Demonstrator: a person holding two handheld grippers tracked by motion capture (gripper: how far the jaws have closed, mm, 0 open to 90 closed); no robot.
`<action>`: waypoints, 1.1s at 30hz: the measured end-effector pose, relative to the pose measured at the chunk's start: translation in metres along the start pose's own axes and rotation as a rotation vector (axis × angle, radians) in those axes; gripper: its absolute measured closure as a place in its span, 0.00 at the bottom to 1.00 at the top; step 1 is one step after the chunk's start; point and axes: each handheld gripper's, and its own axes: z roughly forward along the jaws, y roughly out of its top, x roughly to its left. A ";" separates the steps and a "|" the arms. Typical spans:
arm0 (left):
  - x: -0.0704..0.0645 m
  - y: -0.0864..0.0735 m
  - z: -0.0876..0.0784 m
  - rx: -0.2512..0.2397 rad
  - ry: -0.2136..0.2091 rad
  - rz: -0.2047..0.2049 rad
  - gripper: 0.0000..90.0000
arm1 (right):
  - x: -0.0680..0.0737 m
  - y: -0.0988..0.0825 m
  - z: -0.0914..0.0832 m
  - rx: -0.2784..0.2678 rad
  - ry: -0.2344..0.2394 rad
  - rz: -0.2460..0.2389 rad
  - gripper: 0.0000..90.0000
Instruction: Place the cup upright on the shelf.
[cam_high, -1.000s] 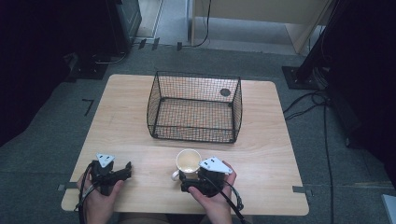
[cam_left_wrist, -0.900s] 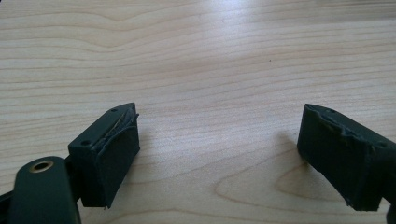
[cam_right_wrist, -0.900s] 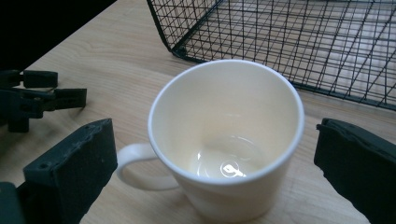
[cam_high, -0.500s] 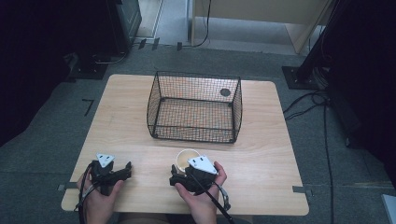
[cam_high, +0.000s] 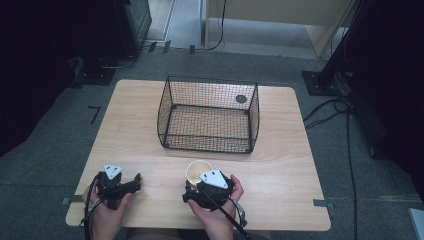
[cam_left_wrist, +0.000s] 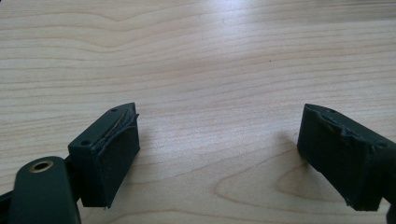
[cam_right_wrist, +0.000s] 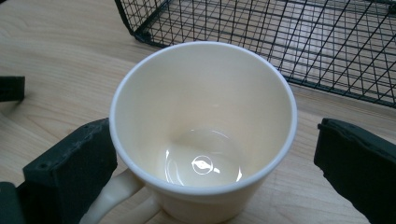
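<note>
At the left of the desk (cam_high: 150, 150), near its front edge, the left tongs (cam_high: 134, 181) are held low over the wood, spread wide with nothing between them. In the left gripper view their blocky black pads (cam_left_wrist: 114, 154) are seen to be rubbery and worn, with torn, ragged edges, above pale wood marked by long wavy grain lines.

Further right, near the front middle of the desk, a cup (cam_right_wrist: 203, 130) is set upright between the spread right tongs (cam_right_wrist: 215, 172). The left jaw is placed right against the cup's side by the handle, while the right jaw is kept clear of it by a gap, so the cup is not gripped. The cup is cream-coloured, smooth and glossy, apparently ceramic, with a thin round rim and walls that taper to a narrower bottom, where a bright reflection is seen. A rounded handle (cam_right_wrist: 112, 198) is seen at its lower left in the right gripper view.

Behind the cup, a basket (cam_high: 209, 116) of thin black wire mesh is placed on the desk, rectangular, open at the top and empty.
</note>
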 end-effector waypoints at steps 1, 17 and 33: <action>0.000 0.000 0.000 0.000 0.000 0.000 0.15 | -0.002 -0.002 -0.001 0.002 0.005 -0.014 0.00; 0.000 0.000 0.000 0.001 0.001 0.001 0.15 | -0.052 -0.021 -0.014 -0.004 0.046 -0.009 0.05; 0.000 0.000 0.000 0.001 0.001 0.001 0.15 | -0.077 -0.031 -0.025 -0.038 0.226 -0.068 0.73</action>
